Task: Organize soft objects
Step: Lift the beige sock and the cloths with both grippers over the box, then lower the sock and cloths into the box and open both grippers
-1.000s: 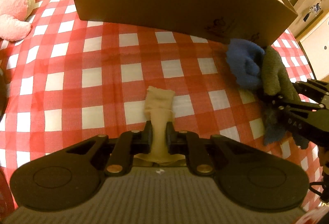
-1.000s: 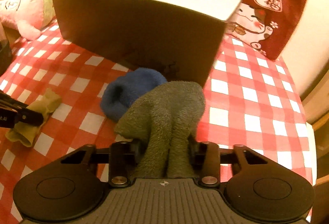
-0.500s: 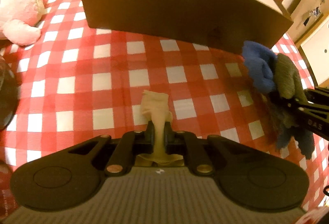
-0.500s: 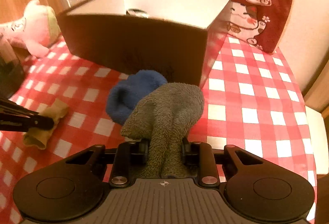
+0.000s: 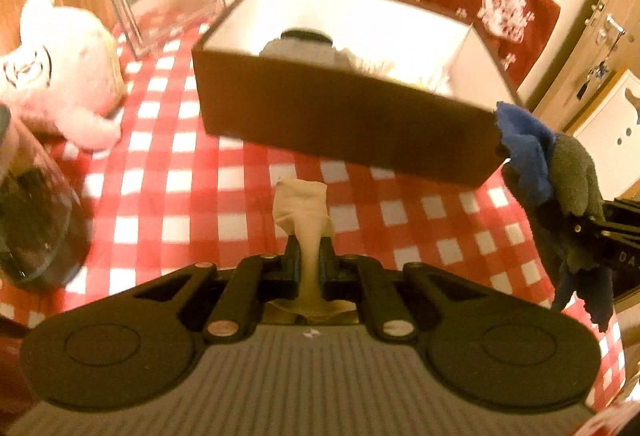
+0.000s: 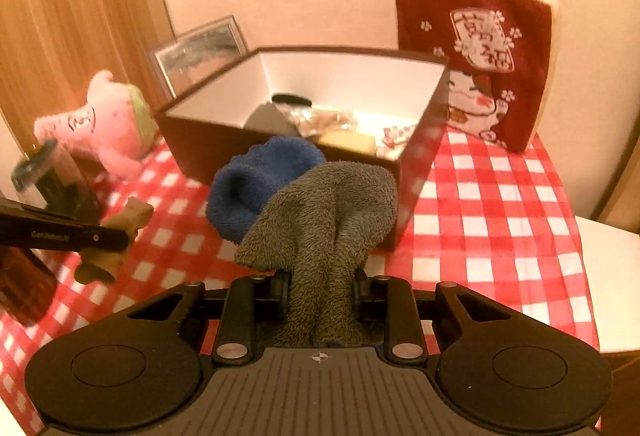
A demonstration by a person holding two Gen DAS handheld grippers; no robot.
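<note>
My left gripper (image 5: pixel 309 256) is shut on a thin beige sock (image 5: pixel 303 202) and holds it above the checked tablecloth, in front of the brown box (image 5: pixel 340 120). It also shows in the right wrist view (image 6: pixel 116 236). My right gripper (image 6: pixel 320 288) is shut on a fuzzy grey-and-blue sock bundle (image 6: pixel 320 212), held up near the box's right front corner. The bundle shows at the right edge of the left wrist view (image 5: pixel 560 172). The box (image 6: pixel 420 156) is open, white inside, with several items lying in it.
A pink plush toy (image 5: pixel 56 68) lies at the left. A glass jar (image 5: pixel 28 216) stands at the near left. A picture frame (image 6: pixel 200 48) leans behind the box. A red cat cushion (image 6: pixel 476 60) stands at the back right. The table's right edge (image 6: pixel 576 216) is near.
Both grippers have risen with their socks. The box's open top and contents have come into view. The socks hang clear of the tablecloth.
</note>
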